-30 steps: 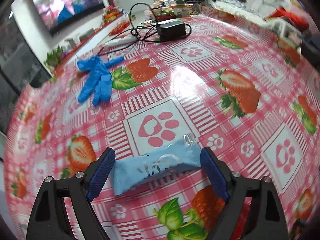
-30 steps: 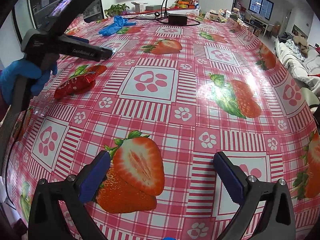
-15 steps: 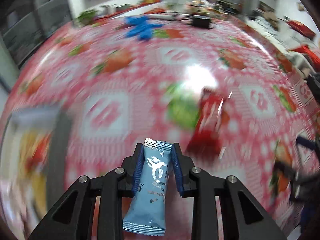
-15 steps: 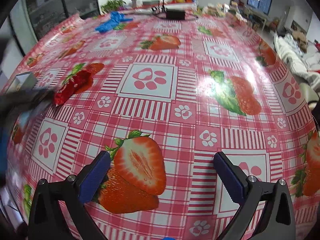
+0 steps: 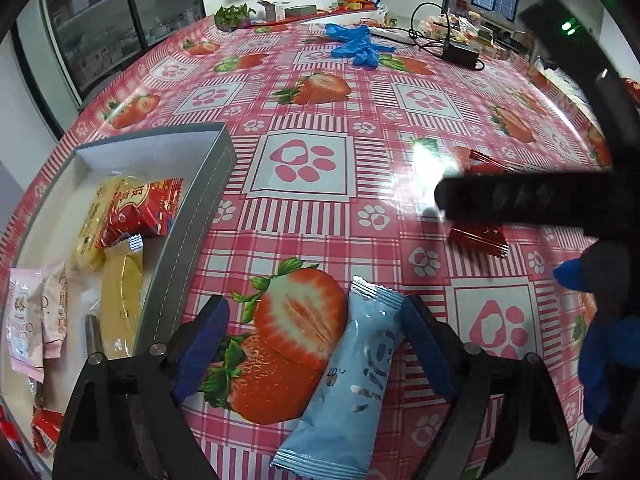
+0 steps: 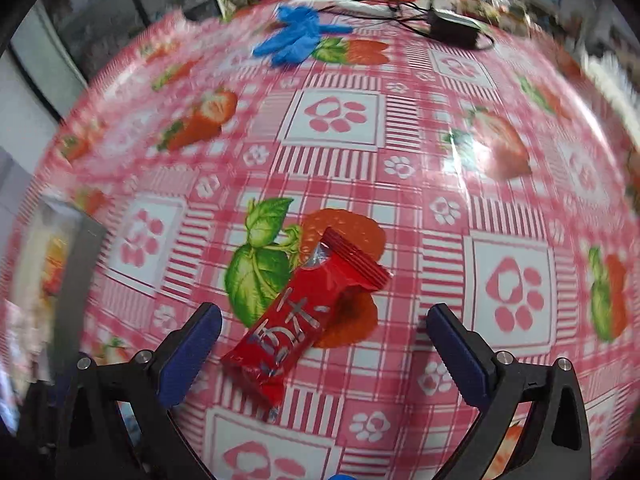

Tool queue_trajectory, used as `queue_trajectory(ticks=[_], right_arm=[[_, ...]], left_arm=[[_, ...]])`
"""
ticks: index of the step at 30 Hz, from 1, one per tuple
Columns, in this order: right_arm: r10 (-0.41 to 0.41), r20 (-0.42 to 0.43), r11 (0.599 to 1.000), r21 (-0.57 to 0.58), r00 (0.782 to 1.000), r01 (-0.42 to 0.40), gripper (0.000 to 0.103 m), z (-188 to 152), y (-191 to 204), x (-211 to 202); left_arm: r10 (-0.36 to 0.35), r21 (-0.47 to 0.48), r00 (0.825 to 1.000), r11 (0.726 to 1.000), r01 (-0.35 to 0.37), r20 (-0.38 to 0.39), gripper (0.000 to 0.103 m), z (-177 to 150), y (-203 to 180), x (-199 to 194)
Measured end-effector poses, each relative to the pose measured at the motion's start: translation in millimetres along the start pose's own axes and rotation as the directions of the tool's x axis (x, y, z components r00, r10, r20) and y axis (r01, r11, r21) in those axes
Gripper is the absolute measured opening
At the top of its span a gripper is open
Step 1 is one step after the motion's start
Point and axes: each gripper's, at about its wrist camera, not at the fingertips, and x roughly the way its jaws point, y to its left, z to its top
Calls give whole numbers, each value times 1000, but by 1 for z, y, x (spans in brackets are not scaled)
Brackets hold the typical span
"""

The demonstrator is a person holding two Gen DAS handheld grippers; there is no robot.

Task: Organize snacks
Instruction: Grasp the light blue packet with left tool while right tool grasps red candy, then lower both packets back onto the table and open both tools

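Observation:
A light blue snack packet (image 5: 352, 380) stands tilted between my left gripper's (image 5: 315, 308) fingers, leaning on the right pad only. The jaws are opening, just right of the grey box (image 5: 188, 216), which holds several wrapped snacks. A red snack packet (image 6: 296, 320) lies on the strawberry tablecloth. My right gripper (image 6: 324, 314) hangs open over it, pads apart from it on both sides. In the left wrist view the right gripper's black body (image 5: 520, 200) covers most of the red packet (image 5: 478, 238), with a blue-gloved hand (image 5: 608, 360) behind it.
Blue gloves (image 5: 354, 42) lie at the far side of the table, beside a black power adapter (image 5: 458, 54) with its cables. A potted plant (image 5: 234, 14) stands past the far edge. The box (image 6: 76, 264) is blurred at the left of the right wrist view.
My left gripper shut on the blue packet, carried it to beside the box, then spread its jaws. My right gripper moved left to above the red packet.

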Motion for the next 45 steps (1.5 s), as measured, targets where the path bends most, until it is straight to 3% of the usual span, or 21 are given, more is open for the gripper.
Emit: queue_trajectory(ticks=[1, 12, 16, 17, 18, 19, 20, 21, 22, 23, 29, 30, 33, 35, 37, 40, 45], right_arm=[[-35, -5, 999, -37, 999, 35, 103, -1, 5, 3], [-20, 22, 998, -61, 1000, 21, 103, -5, 9, 3], [-20, 12, 998, -60, 1000, 21, 102, -4, 8, 3], [-27, 23, 997, -65, 999, 28, 97, -5, 8, 1], [-28, 40, 997, -66, 999, 30, 91, -8, 6, -3], [-27, 54, 997, -69, 998, 31, 71, -10, 4, -7], [-23, 69, 997, -76, 997, 28, 39, -13, 1, -13], [-11, 67, 997, -80, 998, 16, 25, -16, -3, -17], [11, 62, 997, -72, 998, -7, 23, -20, -9, -19], [39, 62, 997, -63, 997, -35, 23, -26, -15, -22], [10, 59, 997, -76, 998, -6, 23, -88, -51, -48], [0, 56, 997, -71, 998, 4, 23, -103, -60, -54], [3, 46, 998, -63, 999, 0, 31, -133, -80, -69], [-16, 44, 999, -38, 999, 18, 103, -144, -91, -73], [-50, 80, 999, -13, 996, 51, 103, -150, -100, -76], [-5, 44, 999, 52, 999, 2, 103, -147, -107, -66], [-71, 63, 996, 57, 995, 68, 103, -140, -97, -61]], left_arm=[[4, 1, 1000, 1000, -4, 2, 94, 0, 0, 0], [5, -2, 1000, 1000, -5, 5, 98, 1, 1, 3], [-18, 23, 1000, 1000, 18, -2, 95, 2, 0, 3], [-24, 31, 1000, 999, 24, 1, 93, 2, -2, 2], [-32, 38, 999, 999, 31, 5, 85, 1, -4, 0], [-52, 45, 999, 998, 52, 10, 72, -1, -7, -3], [-61, 55, 998, 997, 60, 15, 66, -2, -11, -6], [-62, 68, 998, 996, 61, 20, 52, -4, -17, -9], [-71, 81, 997, 994, 69, 24, 39, -7, -23, -12], [-69, 90, 997, 994, 67, 25, 37, -9, -29, -15], [-77, 115, 996, 991, 71, 44, 35, -39, -55, -35], [-65, 119, 996, 991, 59, 52, 40, -42, -58, -37], [-29, 117, 998, 993, 22, 58, 90, -44, -59, -35], [-61, 70, 998, 996, 59, 32, 91, -42, -49, -30], [-71, 41, 997, 997, 70, 28, 93, -40, -41, -28], [-63, 59, 998, 996, 62, 16, 95, -40, -40, -26], [-57, 56, 998, 997, 57, 2, 102, -43, -44, -25]])
